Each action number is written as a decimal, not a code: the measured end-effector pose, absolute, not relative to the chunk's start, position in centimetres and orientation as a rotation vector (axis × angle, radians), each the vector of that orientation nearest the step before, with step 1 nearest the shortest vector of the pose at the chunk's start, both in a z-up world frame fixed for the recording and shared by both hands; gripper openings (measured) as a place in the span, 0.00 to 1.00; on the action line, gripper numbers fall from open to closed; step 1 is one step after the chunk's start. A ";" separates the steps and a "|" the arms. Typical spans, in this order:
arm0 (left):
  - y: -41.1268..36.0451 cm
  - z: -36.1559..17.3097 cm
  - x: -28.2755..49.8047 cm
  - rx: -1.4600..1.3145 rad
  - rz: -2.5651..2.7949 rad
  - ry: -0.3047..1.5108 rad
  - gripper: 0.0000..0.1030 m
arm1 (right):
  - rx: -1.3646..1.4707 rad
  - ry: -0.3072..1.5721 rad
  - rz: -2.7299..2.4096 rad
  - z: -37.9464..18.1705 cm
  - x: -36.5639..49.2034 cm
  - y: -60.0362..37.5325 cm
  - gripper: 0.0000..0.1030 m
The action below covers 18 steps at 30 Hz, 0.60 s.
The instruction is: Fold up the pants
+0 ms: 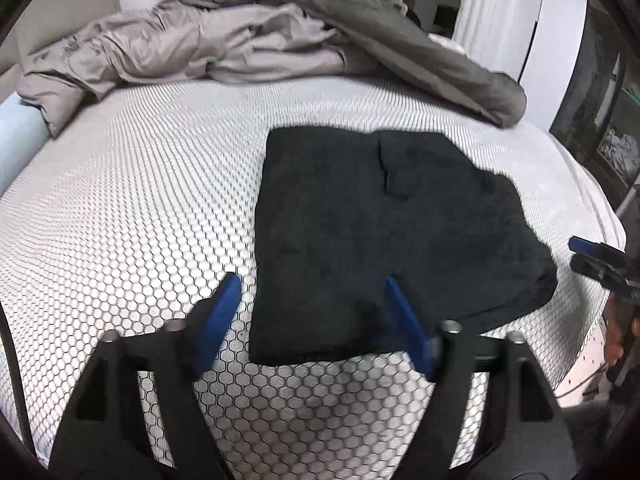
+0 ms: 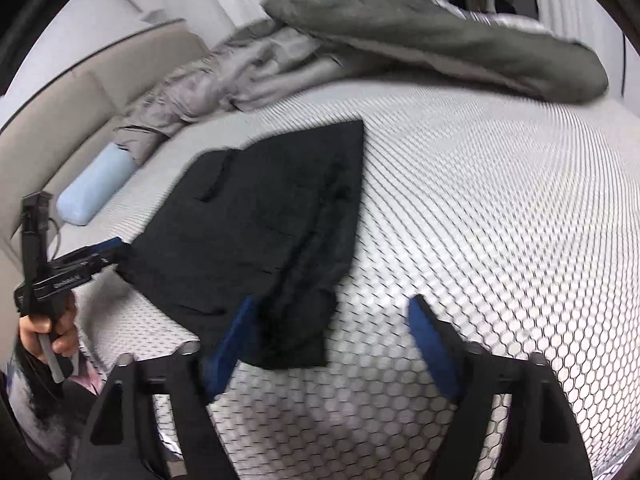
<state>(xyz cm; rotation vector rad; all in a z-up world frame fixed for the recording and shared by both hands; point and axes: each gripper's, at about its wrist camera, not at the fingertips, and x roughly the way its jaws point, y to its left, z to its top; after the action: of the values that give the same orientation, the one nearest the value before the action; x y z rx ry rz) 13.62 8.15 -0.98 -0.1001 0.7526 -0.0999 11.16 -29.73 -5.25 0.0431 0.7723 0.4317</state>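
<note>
Folded black pants (image 1: pixel 392 220) lying flat on a bed's honeycomb-patterned mattress (image 1: pixel 140 200), near its front edge, with a rumpled grey duvet (image 1: pixel 280 40) heaped behind. Left gripper (image 1: pixel 310 284) poised over the near corner of the pants, blue fingers (image 1: pixel 224 304) spread wide and released, gripping nothing. Right gripper (image 2: pixel 332 308) likewise spread and empty above the opposite corner, one finger across the cloth's edge.
</note>
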 end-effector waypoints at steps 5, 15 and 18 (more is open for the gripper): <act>7.2 1.5 11.3 -0.062 -0.078 0.654 0.89 | -0.007 0.628 0.496 -3.1 8.3 -27.7 0.99; 6.0 2.8 6.4 -0.067 -0.079 0.558 0.99 | 0.018 0.490 0.478 -3.3 4.1 -26.5 1.00; 5.3 2.7 5.0 -0.051 -0.083 0.538 0.99 | 0.033 0.470 0.474 -3.5 3.9 -26.9 1.00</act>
<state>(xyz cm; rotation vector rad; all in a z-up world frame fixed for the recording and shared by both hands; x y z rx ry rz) 5.04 5.32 2.70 -0.0509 0.5381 -0.0831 3.90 -26.90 -3.46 0.0332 0.4703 0.4737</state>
